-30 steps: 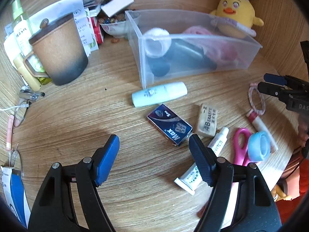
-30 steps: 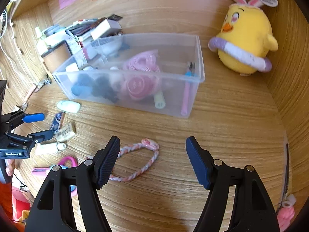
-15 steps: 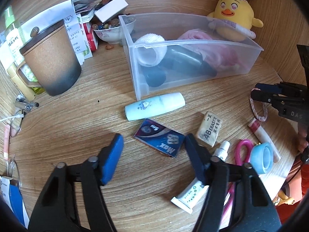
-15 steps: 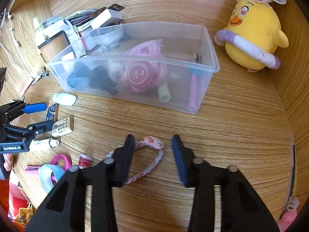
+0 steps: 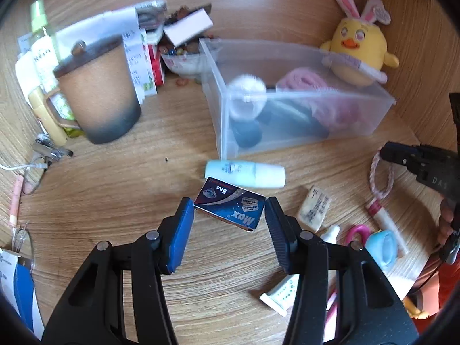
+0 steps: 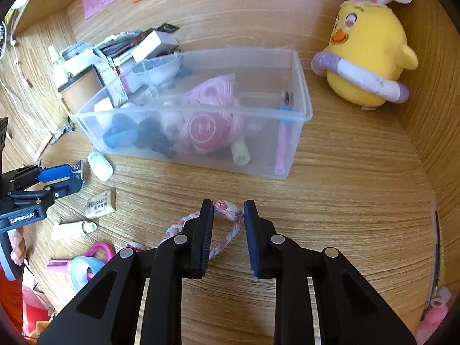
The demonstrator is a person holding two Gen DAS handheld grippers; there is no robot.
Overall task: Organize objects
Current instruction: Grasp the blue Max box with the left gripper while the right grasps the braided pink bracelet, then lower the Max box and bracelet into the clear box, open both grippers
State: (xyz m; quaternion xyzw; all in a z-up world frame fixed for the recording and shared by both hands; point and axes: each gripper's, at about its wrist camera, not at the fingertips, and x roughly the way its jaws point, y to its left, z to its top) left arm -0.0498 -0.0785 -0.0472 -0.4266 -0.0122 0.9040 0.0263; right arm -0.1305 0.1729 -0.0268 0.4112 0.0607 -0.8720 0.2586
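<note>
Left gripper (image 5: 229, 211): spread, straddling blade box (image 5: 230, 208) mid-worktop | Right gripper (image 6: 228, 210): narrowed, not clamped, around braided loop (image 6: 227, 224) near front edge | Risk: skewed box pivots free; limp braid slips out.

Tube (image 5: 245, 174) lies between bin (image 5: 287, 120) and box (image 5: 230, 208).

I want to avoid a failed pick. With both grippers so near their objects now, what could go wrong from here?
1. The blade box lies skewed between the left gripper fingers and touches the white tube; closing may twist it or roll the tube.
2. The right gripper straddles only the thin braided loop, which may slip out.
</note>
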